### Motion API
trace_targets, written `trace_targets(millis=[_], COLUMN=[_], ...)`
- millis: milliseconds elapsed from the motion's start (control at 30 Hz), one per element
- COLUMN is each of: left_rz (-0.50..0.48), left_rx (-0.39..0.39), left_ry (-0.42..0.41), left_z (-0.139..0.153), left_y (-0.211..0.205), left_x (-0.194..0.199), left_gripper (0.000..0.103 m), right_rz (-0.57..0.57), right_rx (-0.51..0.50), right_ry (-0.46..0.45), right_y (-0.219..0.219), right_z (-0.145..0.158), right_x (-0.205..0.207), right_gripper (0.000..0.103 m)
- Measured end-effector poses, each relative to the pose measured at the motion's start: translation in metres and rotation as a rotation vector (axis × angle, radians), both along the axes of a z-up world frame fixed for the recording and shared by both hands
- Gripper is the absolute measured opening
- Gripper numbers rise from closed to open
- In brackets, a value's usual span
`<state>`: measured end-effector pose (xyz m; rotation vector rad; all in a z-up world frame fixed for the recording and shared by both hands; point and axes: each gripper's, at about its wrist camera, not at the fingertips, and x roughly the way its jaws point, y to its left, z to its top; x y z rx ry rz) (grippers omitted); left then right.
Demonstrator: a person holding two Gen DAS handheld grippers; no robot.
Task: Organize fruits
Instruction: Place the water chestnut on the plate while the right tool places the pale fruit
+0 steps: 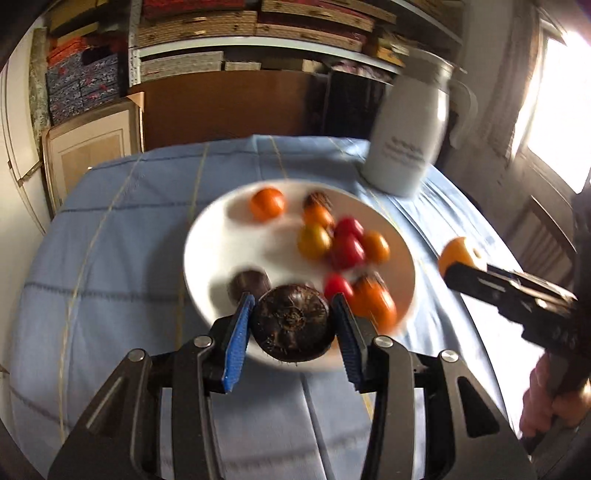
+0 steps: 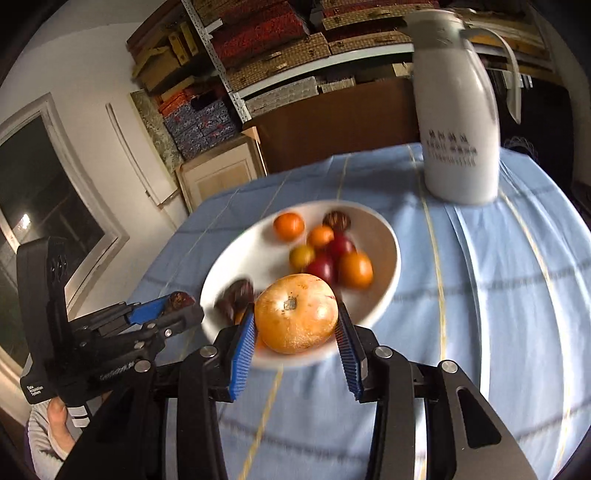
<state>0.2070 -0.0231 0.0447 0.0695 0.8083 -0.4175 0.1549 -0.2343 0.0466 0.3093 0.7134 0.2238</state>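
A white plate (image 1: pixel 218 236) on the blue tablecloth holds several small orange, red, yellow and dark brown fruits. My left gripper (image 1: pixel 293 319) is shut on a dark brown round fruit (image 1: pixel 291 326), held above the plate's near rim. My right gripper (image 2: pixel 295 326) is shut on a large pale orange fruit (image 2: pixel 295 314), held above the plate's (image 2: pixel 384 236) near edge. The right gripper also shows in the left wrist view (image 1: pixel 456 264), to the right of the plate. The left gripper shows in the right wrist view (image 2: pixel 173 306), left of the plate.
A tall white jug (image 1: pixel 406 129) with a handle stands on the table behind the plate to the right; it also shows in the right wrist view (image 2: pixel 458 110). Shelves with stacked boxes (image 1: pixel 229 26) stand behind the table. A bright window (image 1: pixel 561 122) is at the right.
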Motion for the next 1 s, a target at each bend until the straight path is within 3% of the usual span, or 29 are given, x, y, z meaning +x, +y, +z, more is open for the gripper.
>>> trace_targets(millis=[200,433,633,833,1000], left_rz=[0.03,0.057,0.071,0.07,0.079], left_rx=[0.009,0.021,0.05,0.138,0.153], left_ry=[0.045,0.065,-0.004,-0.091,-0.131], left_z=[-0.024,-0.052,-0.052,-0.052,-0.05], left_y=[-0.006,-0.008,-0.017,-0.031,-0.033], left_x=[0.065,0.102,0.11,0.104,0.097], left_gripper=[0.043,0.043,0.045,0.056,0.057], right_rz=[0.01,0.025,0.016,0.012,0.017], right_rx=[-0.028,-0.029,-0.04,-0.045,-0.057], right_ry=[0.036,0.09,0.086,0.074,0.063], right_y=[0.015,0.031,0.034,0.032,0.035], right_z=[-0.008,-0.034,-0.045,-0.049,-0.047], right_x=[0.066,0.119,0.135,0.136,0.133], right_gripper=[0.042,0.042,0.042,0.042,0.042])
